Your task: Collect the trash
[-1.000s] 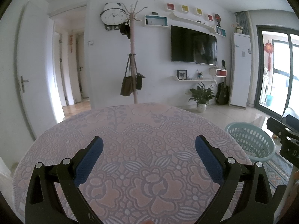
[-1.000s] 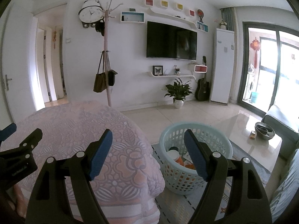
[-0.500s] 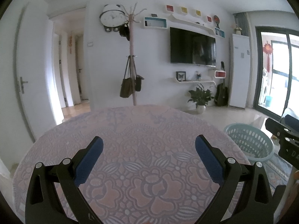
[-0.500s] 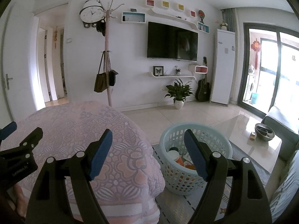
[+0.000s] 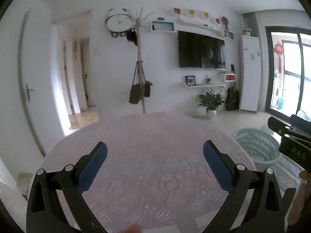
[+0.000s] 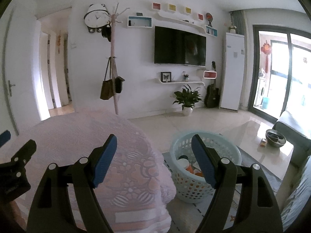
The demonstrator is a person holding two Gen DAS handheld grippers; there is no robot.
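A pale blue plastic basket point(image 6: 186, 186) stands on the floor to the right of the round table point(image 6: 136, 170); it holds several pieces of trash point(image 6: 184, 164). It also shows in the left wrist view point(image 5: 256, 147). My right gripper point(image 6: 154, 147) is open and empty, held above the table's right edge and the basket. My left gripper point(image 5: 155, 152) is open and empty above the table point(image 5: 155, 136), which has a pink patterned cloth. No trash shows on the cloth.
A coat stand with bags point(image 6: 113, 81) stands behind the table. A potted plant point(image 6: 187, 99), a guitar point(image 6: 212, 95) and a wall TV point(image 6: 179, 46) are at the far wall. A glass coffee table with a bowl point(image 6: 275, 138) and a sofa point(image 6: 297, 132) are at the right.
Both grippers have risen and pulled back a little, so the table and basket sit lower in view. Both stay open and empty.
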